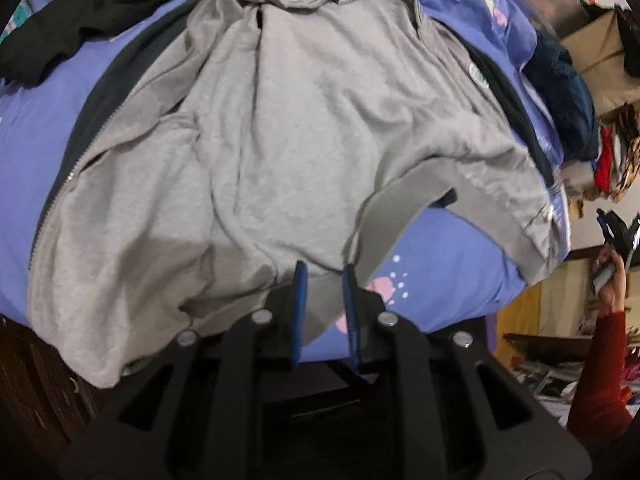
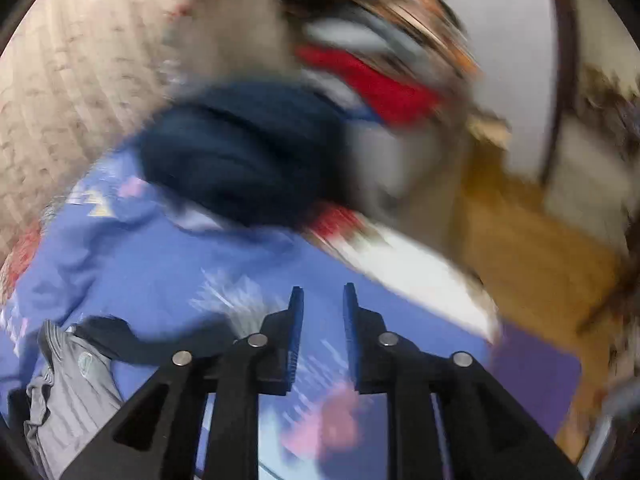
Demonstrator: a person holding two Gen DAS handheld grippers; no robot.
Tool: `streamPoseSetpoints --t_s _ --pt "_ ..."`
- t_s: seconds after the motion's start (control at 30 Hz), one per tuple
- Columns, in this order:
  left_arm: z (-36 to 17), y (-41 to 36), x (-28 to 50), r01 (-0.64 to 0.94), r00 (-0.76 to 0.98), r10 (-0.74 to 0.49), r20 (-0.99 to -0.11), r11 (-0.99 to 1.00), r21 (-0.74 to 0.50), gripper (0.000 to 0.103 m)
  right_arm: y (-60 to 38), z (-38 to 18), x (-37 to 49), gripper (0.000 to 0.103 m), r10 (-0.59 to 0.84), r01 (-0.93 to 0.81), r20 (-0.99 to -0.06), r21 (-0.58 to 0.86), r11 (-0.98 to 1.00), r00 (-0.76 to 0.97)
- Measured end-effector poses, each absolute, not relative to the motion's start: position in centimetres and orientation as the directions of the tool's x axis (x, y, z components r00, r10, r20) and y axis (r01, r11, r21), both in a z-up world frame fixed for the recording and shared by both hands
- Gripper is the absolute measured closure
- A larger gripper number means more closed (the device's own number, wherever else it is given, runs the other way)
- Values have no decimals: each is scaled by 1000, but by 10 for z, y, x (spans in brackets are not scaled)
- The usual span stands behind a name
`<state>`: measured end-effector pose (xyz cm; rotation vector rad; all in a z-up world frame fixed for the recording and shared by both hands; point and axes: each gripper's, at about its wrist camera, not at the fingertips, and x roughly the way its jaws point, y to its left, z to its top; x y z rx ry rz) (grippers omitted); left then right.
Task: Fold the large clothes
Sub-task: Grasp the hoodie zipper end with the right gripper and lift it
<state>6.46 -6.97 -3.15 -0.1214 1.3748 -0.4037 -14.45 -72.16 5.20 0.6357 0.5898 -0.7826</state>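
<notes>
A large zip jacket (image 1: 304, 120), grey lining up and dark shell showing at its edges, lies spread on the purple bedsheet (image 1: 440, 264). My left gripper (image 1: 325, 280) points down at its near hem. A fold of the grey hem sits between the blue pads (image 1: 301, 304), which are shut on it. A corner of the same jacket (image 2: 76, 380) shows at the lower left of the blurred right wrist view. My right gripper (image 2: 323, 300) hangs over bare sheet (image 2: 160, 272) with its jaws apart and nothing between them. It also shows far right in the left wrist view as the right gripper (image 1: 618, 232), held up by a hand with a red sleeve (image 1: 600, 376).
A black garment (image 1: 72, 12) lies at the far left of the bed. A navy bundle (image 1: 568, 92) (image 2: 240, 156) sits by the bed's right side, with piled clothes (image 1: 616, 152) and cardboard boxes (image 1: 596, 48) beyond. A dark wooden bed frame (image 1: 36, 392) borders the near left.
</notes>
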Motion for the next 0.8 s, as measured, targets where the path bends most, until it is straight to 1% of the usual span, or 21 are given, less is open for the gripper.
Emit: streamPoseSetpoints --t_s 0.03,0.07,0.1,0.13,0.17,0.2,0.23,0.27,0.3,0.37,0.4,0.43,0.47,0.53,0.57,0.6,0.63,0.67,0.7,0.77,0.8 --pt "-36 -73 64 218 131 -334 -933 928 -302 86 -707 42 -153 59 -384 735 -682 341 586 622" --pt "-40 -77 64 226 121 -327 -937 928 -295 86 -692 35 -156 56 -332 699 -688 356 620 646" --pt "-46 -83 64 244 104 -319 -942 926 -287 86 -670 26 -157 46 -261 647 -694 375 664 671" --pt "-50 -87 63 261 91 -309 -947 925 -277 86 -638 17 -157 35 -155 560 -689 415 717 708" --pt "-53 -92 63 277 85 -295 -952 925 -262 86 -619 12 -156 31 -95 509 -682 437 742 725" --pt "-55 -96 62 292 86 -282 -955 924 -247 86 -590 8 -154 24 -30 443 -670 456 772 742" --pt "-56 -103 60 321 97 -262 -960 921 -219 86 -562 6 -152 20 14 377 -662 443 813 749" --pt "-57 -108 57 343 105 -249 -963 918 -200 86 -539 5 -148 18 23 329 -660 404 854 751" --pt "-57 -113 55 367 112 -239 -965 912 -183 86 -510 3 -143 16 12 277 -667 326 904 745" --pt "-57 -124 46 426 139 -217 -966 894 -140 86 -460 -2 -130 14 -40 191 -710 134 972 703" --pt "-58 -130 39 459 164 -200 -966 882 -105 86 -437 -10 -126 13 -84 132 -730 9 991 678" --pt "-60 -133 35 481 177 -188 -966 873 -82 86 -419 -21 -121 12 -136 82 -744 -109 991 655" --pt "-64 -137 32 500 183 -178 -967 864 -64 86 -405 -35 -118 12 -175 47 -757 -188 981 629" --pt "-75 -145 29 538 181 -159 -971 842 -38 86 -403 -58 -108 12 -256 20 -777 -299 954 575" --pt "-80 -148 28 550 189 -149 -971 835 -20 86 -408 -64 -107 11 -281 23 -786 -322 946 551" --pt "-86 -151 28 565 206 -137 -969 825 4 86 -419 -68 -102 14 -284 34 -803 -313 949 525" --pt "-91 -155 27 585 217 -122 -968 810 29 88 -432 -64 -100 39 -246 61 -817 -251 966 521" --pt "-92 -157 26 598 218 -114 -969 800 41 93 -436 -61 -101 57 -246 102 -821 -227 969 515" --pt "-87 -157 22 617 211 -127 -969 787 31 94 -451 -49 -106 76 -236 157 -820 -180 971 522" --pt "-72 -154 14 647 202 -179 -963 763 -6 96 -472 -23 -127 78 -258 227 -782 -153 962 567" --pt "-60 -149 6 669 191 -207 -960 743 -27 96 -478 -16 -133 78 -298 257 -765 -179 950 571"
